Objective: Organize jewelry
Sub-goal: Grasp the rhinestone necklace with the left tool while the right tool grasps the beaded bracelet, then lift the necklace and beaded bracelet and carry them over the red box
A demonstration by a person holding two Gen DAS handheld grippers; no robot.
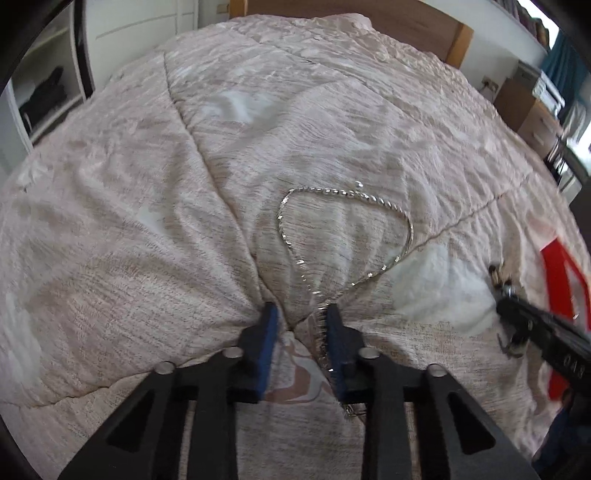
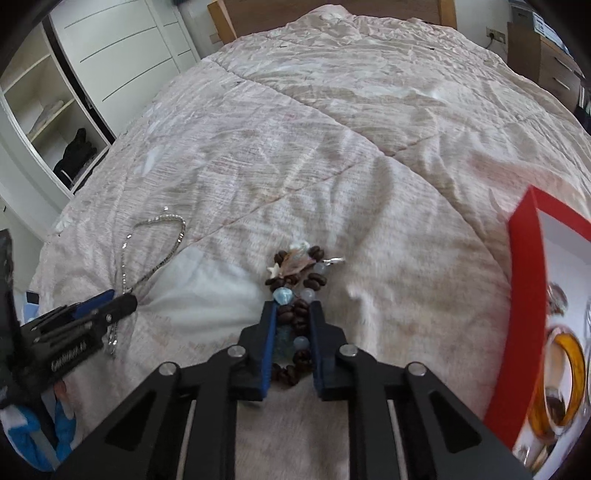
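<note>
Looks down along two black tongs at a big bed with a pale pink blanket (image 1: 147, 184). Presses the left tongs (image 1: 303, 314) into the blanket, blue pads close together, pinching the tail end of a silver chain (image 1: 345, 195) by the right pad, and maybe a fold of blanket too, hard to tell with the cloth bunched up there. Has the rest of the chain lying in a loop on the blanket just past the tips. Pinches a bead bracelet (image 2: 295, 280) with the right tongs (image 2: 293, 306), pads pressed on both sides of it. Shows brown beads like coffee beans, a few pale blue round ones, a tiny white star and a silver clasp at the far end. Lies flat on the blanket, half between the pads and half sticking out in front. Holds the two tongs near each other, side by side. Has a red box (image 2: 524, 295) to the right of the bracelet, open, white inside, with a yellow bangle (image 2: 576, 373) and other small things too blurry to name. Has a white wardrobe (image 2: 122, 48) past the left side of the bed and a wooden headboard (image 2: 251, 14) at the far end.
</note>
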